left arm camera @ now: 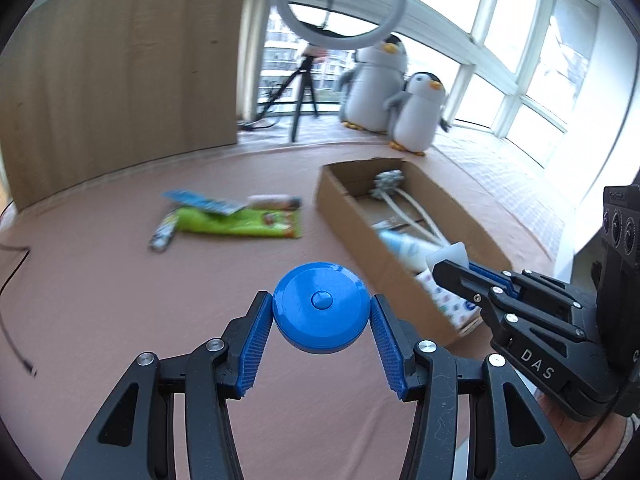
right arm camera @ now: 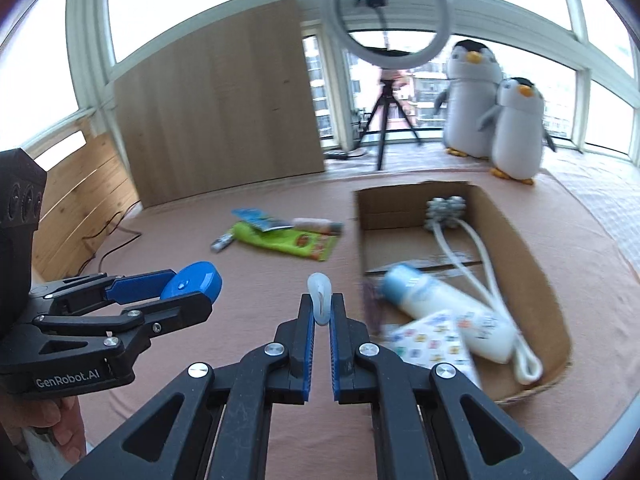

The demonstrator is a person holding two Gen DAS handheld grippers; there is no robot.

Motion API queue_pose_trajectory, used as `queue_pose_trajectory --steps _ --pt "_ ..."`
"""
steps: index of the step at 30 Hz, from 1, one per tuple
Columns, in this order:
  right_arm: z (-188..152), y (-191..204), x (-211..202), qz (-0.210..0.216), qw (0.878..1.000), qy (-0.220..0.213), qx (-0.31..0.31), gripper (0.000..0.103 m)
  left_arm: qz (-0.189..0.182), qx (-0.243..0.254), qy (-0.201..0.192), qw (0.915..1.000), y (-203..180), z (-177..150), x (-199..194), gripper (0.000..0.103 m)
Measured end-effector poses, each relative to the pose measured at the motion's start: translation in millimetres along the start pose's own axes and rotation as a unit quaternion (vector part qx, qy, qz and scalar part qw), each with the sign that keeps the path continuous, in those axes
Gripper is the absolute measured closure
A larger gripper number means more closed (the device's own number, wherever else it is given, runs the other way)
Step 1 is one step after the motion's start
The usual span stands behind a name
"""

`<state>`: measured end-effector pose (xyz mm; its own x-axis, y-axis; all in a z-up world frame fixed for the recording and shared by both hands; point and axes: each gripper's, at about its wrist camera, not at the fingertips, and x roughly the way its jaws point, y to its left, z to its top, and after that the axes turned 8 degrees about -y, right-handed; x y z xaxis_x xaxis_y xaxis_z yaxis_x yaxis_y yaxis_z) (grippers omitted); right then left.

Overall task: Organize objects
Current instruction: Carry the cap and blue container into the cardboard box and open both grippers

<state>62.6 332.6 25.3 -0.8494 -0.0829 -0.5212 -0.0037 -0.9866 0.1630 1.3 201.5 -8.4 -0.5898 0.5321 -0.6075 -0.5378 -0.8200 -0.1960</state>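
Note:
My left gripper [left arm camera: 321, 312] is shut on a round blue tape measure [left arm camera: 321, 306], held above the pink surface; the blue tape measure [right arm camera: 194, 280] shows from the side in the right wrist view. My right gripper [right arm camera: 322, 312] is shut on a small translucent white piece [right arm camera: 320, 296], just left of the cardboard box [right arm camera: 532, 264]. That box holds a white bottle [right arm camera: 444, 312], a patterned packet [right arm camera: 432, 344] and a white looped cord with a grey tuft [right arm camera: 446, 208]. In the left wrist view the right gripper [left arm camera: 450, 266] hovers over the box's [left arm camera: 348, 204] near corner.
A green packet [right arm camera: 288, 240], a blue packet [right arm camera: 260, 218] and a small tube [right arm camera: 222, 242] lie on the pink surface [right arm camera: 260, 300] left of the box. Two plush penguins [right arm camera: 492, 108], a ring light on a tripod [right arm camera: 386, 20] and a wooden panel [right arm camera: 220, 112] stand behind.

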Motion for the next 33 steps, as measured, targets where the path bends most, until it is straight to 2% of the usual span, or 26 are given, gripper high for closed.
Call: queue_pose_trajectory --steps 9,22,24,26,27,28,33 --pt "-1.4 -62.7 -13.9 -0.052 0.998 -0.001 0.031 0.097 -0.056 0.028 0.011 0.998 -71.4 23.7 48.3 0.049" --pt "-0.1 -99.2 -9.5 -0.076 0.996 0.0 0.053 0.096 -0.088 0.043 0.033 0.9946 -104.2 33.1 87.7 0.049" --pt "1.4 -104.4 -5.5 -0.081 0.995 0.005 0.051 0.091 -0.089 0.046 0.04 0.9941 -108.0 34.2 94.8 0.049" --pt "1.9 -111.4 0.7 -0.088 0.995 0.018 0.052 0.082 -0.08 0.046 0.038 0.995 -109.2 35.2 99.0 0.036" --pt "1.8 -114.1 1.3 -0.091 0.994 0.018 0.054 0.073 -0.075 0.043 0.036 0.9956 -108.3 35.4 99.0 0.024" --pt "1.6 -115.9 0.4 -0.094 0.994 0.015 0.056 0.07 -0.07 0.04 0.03 0.9963 -105.7 35.3 97.2 0.02" --pt "5.0 -111.2 -2.0 -0.094 0.994 0.005 0.06 0.07 -0.056 0.033 0.021 0.9977 -82.6 32.2 82.5 0.019"
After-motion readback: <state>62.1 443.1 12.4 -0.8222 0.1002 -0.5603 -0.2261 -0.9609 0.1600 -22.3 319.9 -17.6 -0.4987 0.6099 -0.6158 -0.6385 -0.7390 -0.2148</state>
